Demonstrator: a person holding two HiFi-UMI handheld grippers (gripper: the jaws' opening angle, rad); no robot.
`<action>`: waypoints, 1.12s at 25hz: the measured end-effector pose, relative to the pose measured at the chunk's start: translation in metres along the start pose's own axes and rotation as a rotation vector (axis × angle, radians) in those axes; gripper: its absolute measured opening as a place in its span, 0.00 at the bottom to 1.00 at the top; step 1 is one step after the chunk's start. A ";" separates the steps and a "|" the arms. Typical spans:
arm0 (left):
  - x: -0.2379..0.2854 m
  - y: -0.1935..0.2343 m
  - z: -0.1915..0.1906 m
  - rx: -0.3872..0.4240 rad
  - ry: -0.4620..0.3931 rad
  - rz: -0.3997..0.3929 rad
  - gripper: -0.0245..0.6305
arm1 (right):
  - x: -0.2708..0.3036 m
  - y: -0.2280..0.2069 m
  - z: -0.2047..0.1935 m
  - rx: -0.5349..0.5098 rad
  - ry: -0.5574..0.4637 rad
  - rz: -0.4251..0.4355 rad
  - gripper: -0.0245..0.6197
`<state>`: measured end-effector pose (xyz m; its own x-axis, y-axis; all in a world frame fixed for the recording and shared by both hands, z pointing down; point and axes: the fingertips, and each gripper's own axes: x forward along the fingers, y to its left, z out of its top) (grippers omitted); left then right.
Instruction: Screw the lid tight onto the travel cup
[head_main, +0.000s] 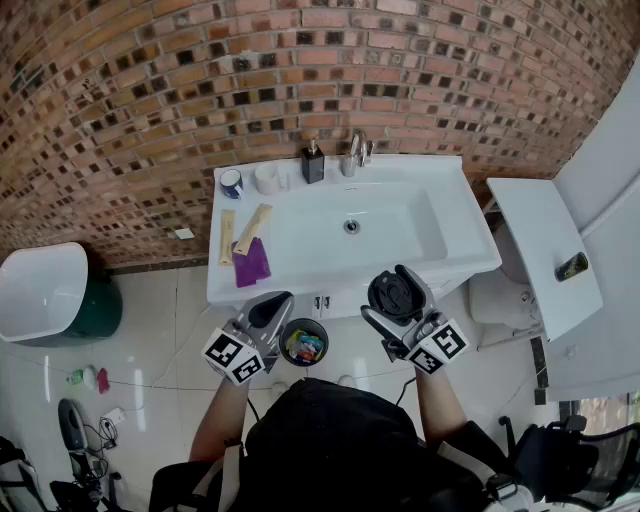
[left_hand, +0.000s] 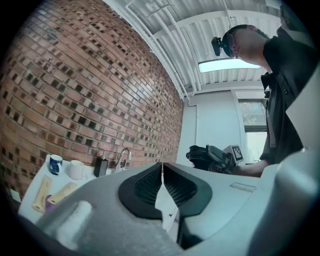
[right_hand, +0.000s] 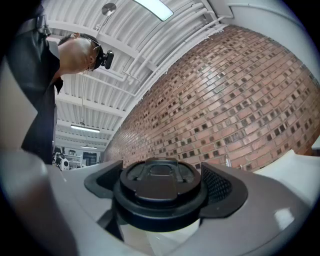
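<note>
Travel cup (right_hand: 159, 190) — clamped between right gripper (head_main: 388, 293) jaws.

No legible text, brand or number anywhere. Only sign-like marks are the black-and-white square marker patterns, on the cubes of the left hand-held gripper (head_main: 272, 306) and right hand-held gripper (head_main: 398, 300). Print on the sachets (head_main: 252, 229) is too small to read.

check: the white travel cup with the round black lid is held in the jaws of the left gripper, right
No: the white travel cup with the round black lid is held in the jaws of the right gripper, as the right gripper view shows.
</note>
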<state>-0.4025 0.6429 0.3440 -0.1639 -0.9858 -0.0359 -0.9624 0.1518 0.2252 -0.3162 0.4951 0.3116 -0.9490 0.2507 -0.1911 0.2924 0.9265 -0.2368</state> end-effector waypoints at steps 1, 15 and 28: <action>0.007 -0.004 -0.004 -0.004 -0.005 -0.013 0.06 | -0.006 -0.006 0.003 -0.002 -0.005 -0.009 0.80; 0.137 -0.096 -0.034 -0.009 0.003 -0.257 0.06 | -0.136 -0.080 0.038 -0.118 -0.010 -0.226 0.80; 0.185 -0.126 -0.029 -0.048 0.067 -0.571 0.06 | -0.186 -0.063 0.070 -0.199 -0.098 -0.524 0.80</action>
<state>-0.3054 0.4391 0.3373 0.3940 -0.9133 -0.1033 -0.8832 -0.4073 0.2325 -0.1501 0.3704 0.2953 -0.9432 -0.2752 -0.1862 -0.2515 0.9575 -0.1414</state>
